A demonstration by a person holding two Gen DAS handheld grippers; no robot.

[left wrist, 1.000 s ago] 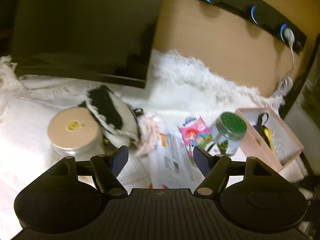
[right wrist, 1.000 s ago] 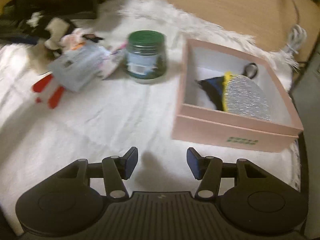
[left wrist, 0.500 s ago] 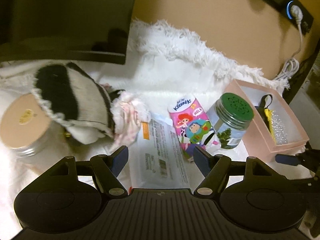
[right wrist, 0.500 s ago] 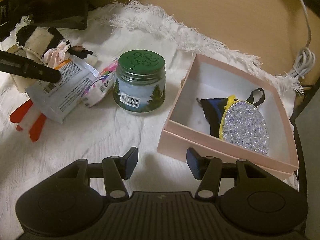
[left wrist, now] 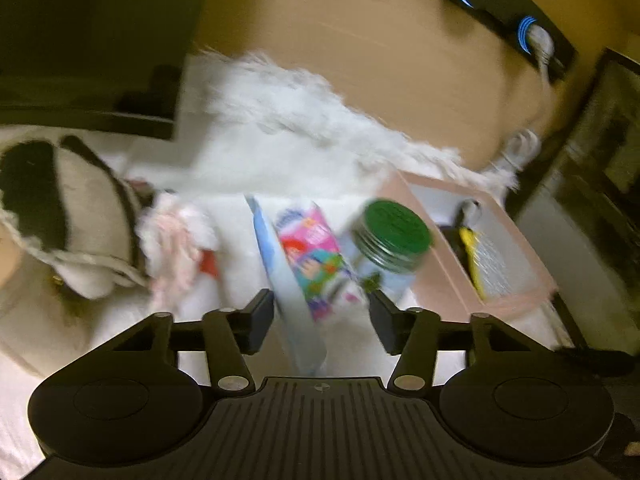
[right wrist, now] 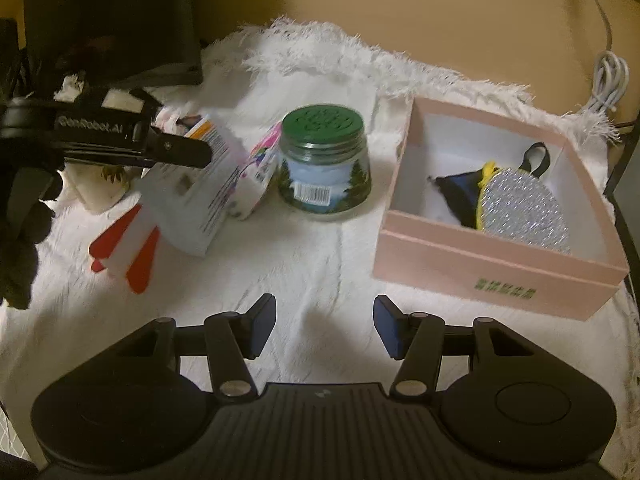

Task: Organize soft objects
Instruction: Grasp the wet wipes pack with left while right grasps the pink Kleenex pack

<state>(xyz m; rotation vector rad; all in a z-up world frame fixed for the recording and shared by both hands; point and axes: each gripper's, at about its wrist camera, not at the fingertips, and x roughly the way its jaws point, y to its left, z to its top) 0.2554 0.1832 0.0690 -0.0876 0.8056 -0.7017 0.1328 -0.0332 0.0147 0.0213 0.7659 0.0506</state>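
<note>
Left claw [left wrist: 320,318]: jaws just closing, not yet clamped; wipes pack between them, one pad beside it, the other clear.
Wipes pack [right wrist: 188,196]: tipped on edge on the white cover [right wrist: 320,260], at 9 o'clock of the jar; probably light, limp and slick-filmed; best pinched across the flat faces, mid-body.
Tissue pack [right wrist: 256,176]: leaning between wipes pack and jar; soft, squashable.
Jar [right wrist: 324,168]: hard, likely breakable; easily knocked.
Pink box [right wrist: 480,256]: at 3 o'clock of the jar; glittery pouch [right wrist: 524,208] inside.
Right claw [right wrist: 324,324]: apart, empty, at 6 o'clock of the jar.
</note>
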